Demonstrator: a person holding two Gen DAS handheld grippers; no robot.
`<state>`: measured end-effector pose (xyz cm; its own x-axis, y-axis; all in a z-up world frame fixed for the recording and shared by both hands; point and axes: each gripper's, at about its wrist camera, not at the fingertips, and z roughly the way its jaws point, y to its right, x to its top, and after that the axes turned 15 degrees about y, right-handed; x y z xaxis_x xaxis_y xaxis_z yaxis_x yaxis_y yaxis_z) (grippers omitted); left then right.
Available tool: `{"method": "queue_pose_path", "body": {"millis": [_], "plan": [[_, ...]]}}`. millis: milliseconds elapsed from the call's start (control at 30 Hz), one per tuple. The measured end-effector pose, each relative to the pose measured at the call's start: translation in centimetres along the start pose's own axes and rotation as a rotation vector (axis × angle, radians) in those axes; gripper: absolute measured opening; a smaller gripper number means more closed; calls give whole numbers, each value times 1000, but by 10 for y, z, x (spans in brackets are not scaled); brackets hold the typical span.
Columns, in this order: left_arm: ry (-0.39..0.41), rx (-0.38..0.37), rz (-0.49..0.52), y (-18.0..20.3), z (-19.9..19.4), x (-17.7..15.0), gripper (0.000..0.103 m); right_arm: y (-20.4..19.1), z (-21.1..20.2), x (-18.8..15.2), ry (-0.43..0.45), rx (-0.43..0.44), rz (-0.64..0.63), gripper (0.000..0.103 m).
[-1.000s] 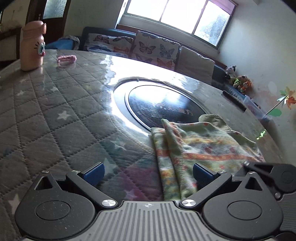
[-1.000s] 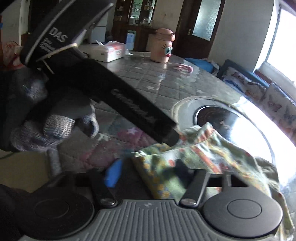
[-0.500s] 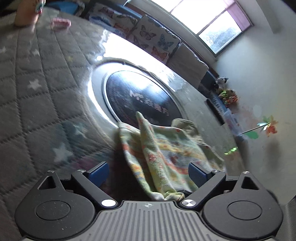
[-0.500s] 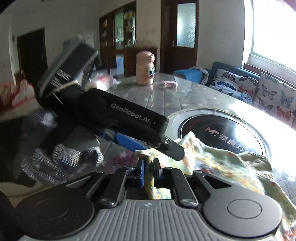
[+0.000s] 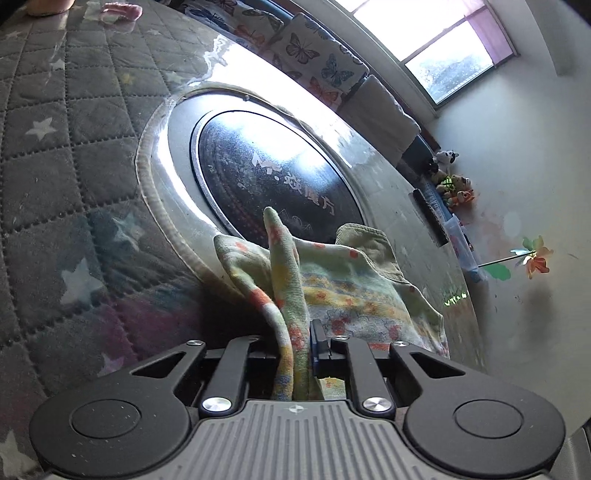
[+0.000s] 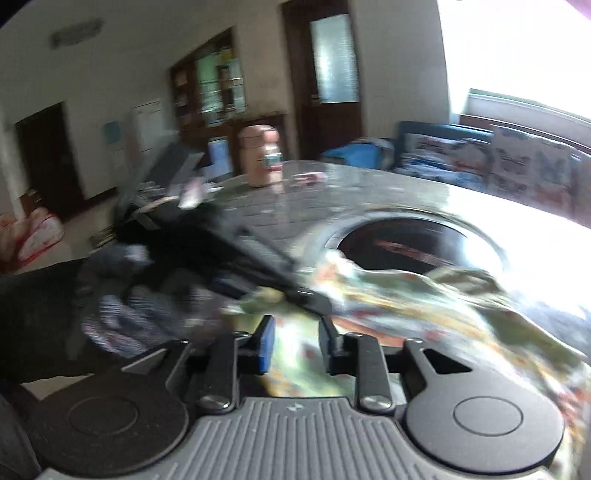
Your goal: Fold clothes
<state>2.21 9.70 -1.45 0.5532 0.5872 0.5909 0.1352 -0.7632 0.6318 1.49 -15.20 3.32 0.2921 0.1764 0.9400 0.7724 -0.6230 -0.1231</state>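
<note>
A floral green, yellow and orange garment (image 5: 354, 280) lies bunched on the table by the round black hotplate (image 5: 273, 177). My left gripper (image 5: 295, 345) is shut on a raised fold of it, and the cloth stands up between the fingers. The right wrist view is blurred by motion. There my right gripper (image 6: 297, 345) has its blue-padded fingers (image 6: 266, 343) apart, with the garment (image 6: 424, 295) beneath and between them. The left gripper's black body (image 6: 221, 251) and a gloved hand (image 6: 129, 310) sit just left of it.
A grey quilted star-print cover (image 5: 55, 155) spreads over the table on the left. At the far end stand a pink bottle (image 6: 263, 155) and a small pink item (image 5: 122, 9). A butterfly-print sofa (image 5: 314, 62) runs under the window.
My left gripper went from open to shut on a fold of the garment and lifted it. My right gripper, shut on the cloth half a second ago, now has its fingers apart and is moving.
</note>
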Motion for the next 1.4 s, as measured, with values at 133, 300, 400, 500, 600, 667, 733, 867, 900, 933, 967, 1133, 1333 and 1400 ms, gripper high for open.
{"method": "queue_pose_path", "body": {"millis": [133, 300, 400, 500, 600, 667, 733, 867, 900, 933, 967, 1133, 1333, 1400], "plan": [[7, 2, 27, 3, -1, -1, 15, 44, -6, -10, 0, -215, 33, 40], [7, 2, 31, 3, 0, -2, 15, 97, -4, -25, -28, -470, 44, 46], [8, 6, 42, 5, 0, -2, 15, 115, -5, -31, -31, -537, 68, 52], [9, 11, 62, 8, 2, -2, 15, 123, -7, -34, -25, -546, 102, 52], [16, 22, 101, 13, 2, -3, 15, 130, -9, -37, -18, -555, 136, 52], [22, 34, 138, 18, 3, -5, 15, 135, -11, -39, -13, -561, 158, 51], [28, 46, 175, 23, 4, -7, 15, 140, -12, -41, -8, -567, 181, 39], [36, 53, 212, 32, 3, -5, 12, 146, -18, -43, 10, -573, 224, 14], [40, 52, 219, 34, 3, -3, 11, 145, -21, -43, 19, -571, 234, 11], [46, 44, 234, 40, 2, -1, 11, 144, -23, -42, 29, -569, 244, 9], [52, 36, 250, 46, 1, 1, 11, 143, -28, -41, 43, -566, 255, 9], [71, -17, 337, 82, 4, 12, 10, 136, -56, -31, 123, -576, 254, 8], [48, -92, 440, 135, 33, 11, 9, 142, -93, -16, 193, -666, 213, 8], [41, -123, 467, 154, 45, 10, 9, 149, -104, -12, 207, -708, 199, 8]]}}
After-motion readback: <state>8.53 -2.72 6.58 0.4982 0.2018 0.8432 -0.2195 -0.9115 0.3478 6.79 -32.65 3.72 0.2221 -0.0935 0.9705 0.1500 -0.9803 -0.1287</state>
